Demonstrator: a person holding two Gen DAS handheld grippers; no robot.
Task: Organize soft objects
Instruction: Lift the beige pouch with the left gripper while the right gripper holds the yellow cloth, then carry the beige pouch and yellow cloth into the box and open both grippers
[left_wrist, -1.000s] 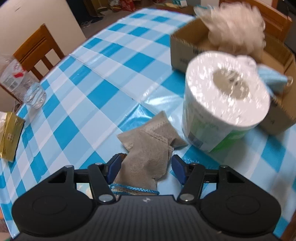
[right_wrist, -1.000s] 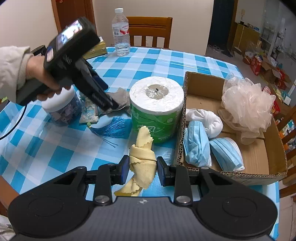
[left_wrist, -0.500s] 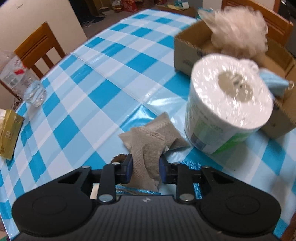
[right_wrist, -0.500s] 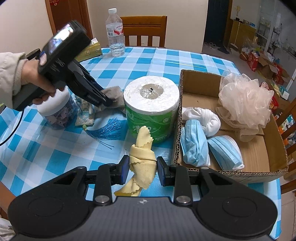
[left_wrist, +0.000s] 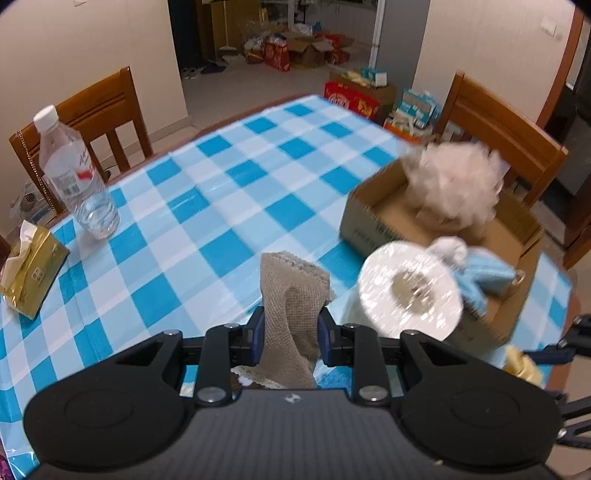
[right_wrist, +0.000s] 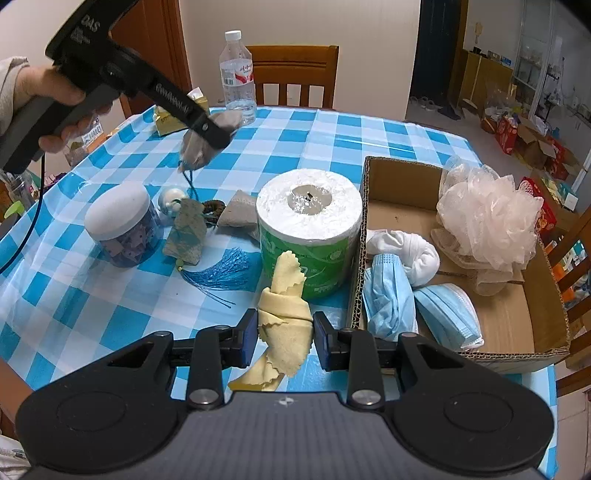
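My left tongs (left_wrist: 290, 328) are clamped on a beige mesh cloth (left_wrist: 291, 295), holding it in the air above the checked table (left_wrist: 221, 206). My right tongs (right_wrist: 282, 338) pinch a rolled yellow cloth (right_wrist: 282, 314) low over the table, just in front of the toilet roll (right_wrist: 310, 225). Right of the roll, the cardboard box (right_wrist: 517, 325) holds blue masks (right_wrist: 391, 299), a white bundle (right_wrist: 410, 254) and a pink bath pouf (right_wrist: 487, 221).
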